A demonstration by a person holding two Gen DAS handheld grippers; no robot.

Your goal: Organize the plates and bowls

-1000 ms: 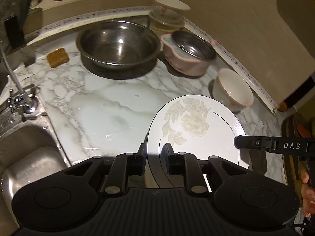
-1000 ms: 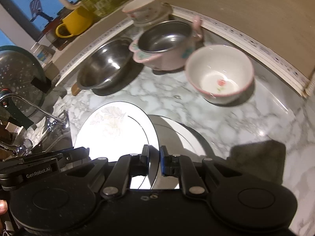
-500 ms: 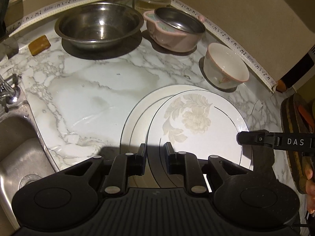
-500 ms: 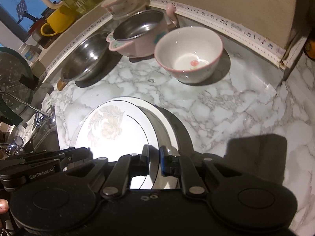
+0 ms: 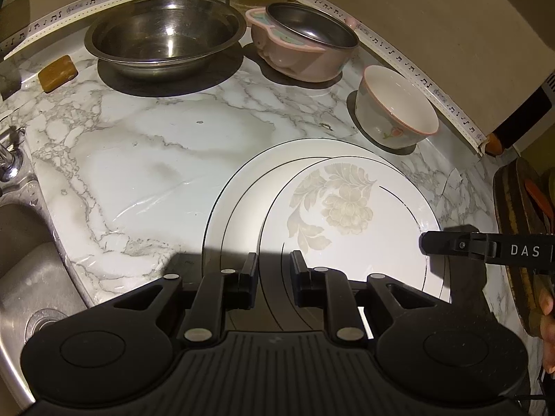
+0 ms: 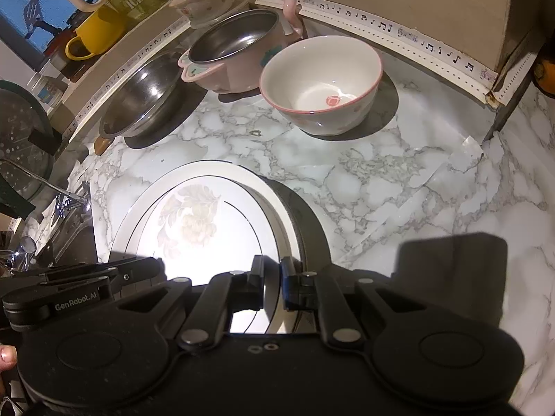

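A white plate with a pale flower print (image 5: 350,215) lies over a larger white plate (image 5: 236,201) on the marble counter. My left gripper (image 5: 274,270) is shut on the flower plate's near edge. My right gripper (image 6: 272,277) is shut on the same flower plate (image 6: 208,228) at its right edge, above the larger plate (image 6: 277,208). A white bowl with a pink rim (image 5: 395,111) (image 6: 322,79) stands behind the plates. A pink pot with a steel inner bowl (image 5: 305,45) (image 6: 236,48) and a large steel bowl (image 5: 163,34) (image 6: 145,100) stand further back.
A steel sink (image 5: 24,277) and tap (image 5: 7,159) lie on the left. A brown sponge (image 5: 57,72) lies by the steel bowl. Stacked small bowls (image 6: 204,0) stand in the back corner. A yellow mug (image 6: 93,31) stands on the ledge. A wooden board (image 5: 520,242) sits at the right.
Both grippers have lowered the flower plate toward the counter and back, so it now sits over the larger plate. The view has drawn nearer to the counter.
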